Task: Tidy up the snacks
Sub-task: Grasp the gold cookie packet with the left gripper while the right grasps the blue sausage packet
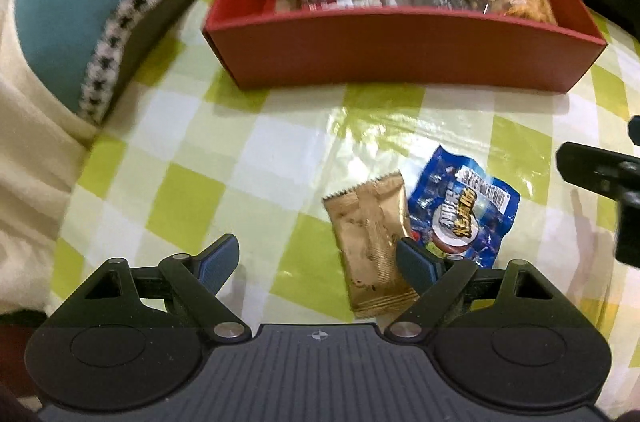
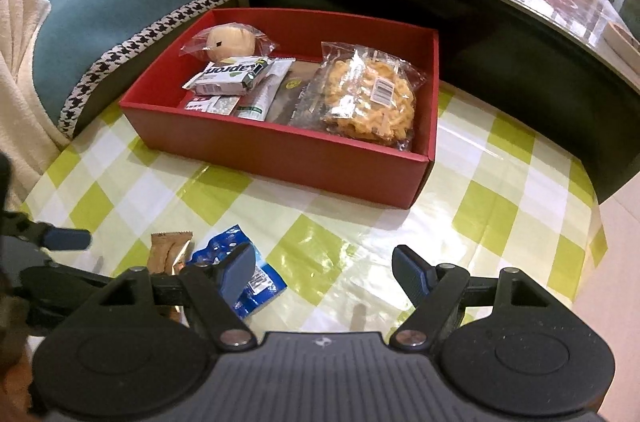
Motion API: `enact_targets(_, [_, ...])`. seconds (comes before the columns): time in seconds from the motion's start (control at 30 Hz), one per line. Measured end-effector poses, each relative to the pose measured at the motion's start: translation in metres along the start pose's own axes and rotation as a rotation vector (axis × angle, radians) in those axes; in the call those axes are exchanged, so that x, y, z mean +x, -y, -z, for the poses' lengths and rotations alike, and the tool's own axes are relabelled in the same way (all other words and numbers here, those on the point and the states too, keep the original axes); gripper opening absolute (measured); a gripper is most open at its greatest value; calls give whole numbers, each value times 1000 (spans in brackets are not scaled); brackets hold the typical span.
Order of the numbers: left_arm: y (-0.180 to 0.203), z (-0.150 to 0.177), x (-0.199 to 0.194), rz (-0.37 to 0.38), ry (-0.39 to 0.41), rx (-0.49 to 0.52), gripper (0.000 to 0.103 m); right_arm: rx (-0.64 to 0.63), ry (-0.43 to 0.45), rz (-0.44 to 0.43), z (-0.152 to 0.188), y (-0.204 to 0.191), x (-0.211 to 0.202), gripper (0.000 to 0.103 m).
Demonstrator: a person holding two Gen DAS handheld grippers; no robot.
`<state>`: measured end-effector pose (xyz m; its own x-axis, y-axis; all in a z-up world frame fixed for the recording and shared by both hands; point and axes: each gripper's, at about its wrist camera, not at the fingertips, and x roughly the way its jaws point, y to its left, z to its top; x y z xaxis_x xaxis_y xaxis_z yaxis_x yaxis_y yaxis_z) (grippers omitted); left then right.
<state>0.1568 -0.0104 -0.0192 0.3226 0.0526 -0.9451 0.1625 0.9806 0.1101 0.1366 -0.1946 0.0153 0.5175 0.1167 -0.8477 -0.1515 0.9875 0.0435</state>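
My left gripper (image 1: pixel 320 258) hangs with jaws spread wide and empty over the green-and-white checked tablecloth (image 1: pixel 240 158), a crinkled gold foil snack packet (image 1: pixel 370 246) lying flat between them, beside a blue printed snack pouch (image 1: pixel 464 206). My right gripper (image 2: pixel 324 274) is also released, holding nothing. The red cardboard box (image 2: pixel 280 150) of snacks sits toward the cloth's far edge.

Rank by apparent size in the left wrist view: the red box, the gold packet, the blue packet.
1. red box, by far the largest.
2-3. gold packet and blue packet look about alike; the gold one lies nearer the camera and a gripper finger covers part of each, so I leave them unranked.
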Motion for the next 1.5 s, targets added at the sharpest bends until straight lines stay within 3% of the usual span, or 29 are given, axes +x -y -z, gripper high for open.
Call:
enact_targets(0.13, [-2,-6,5,22,-3,-71,90,1,2,-5,1,1,-1,81])
enact_targets(0.3, [-13,-9,8,104,-34,-190,86,6,2,-9,1,2,-1,81])
enact_targets(0.53, [-5,-12,23,69,-68,-222,80,1,-5,-12,-1,0,1,81])
enact_targets(0.7, [-14,-7,19,84,-73,-204,52,3,-42,-17,1,-1,13,81])
enact_targets(0.8, [-27,-2,18,95,-84,-216,47,8,-71,-29,4,-2,20,81])
enact_targets(1.0, [-61,7,12,69,-40,-205,46,119,-151,-170,21,-6,23,81])
enact_targets(1.1, [-73,15,14,94,-47,-206,46,135,-204,-233,27,-22,35,81])
enact_targets(1.3, [-98,24,15,146,-58,-224,47,181,-235,-245,5,-42,67,83])
enact_targets(1.5, [-110,21,18,169,-60,-243,45,91,-223,-144,-25,-68,82,86])
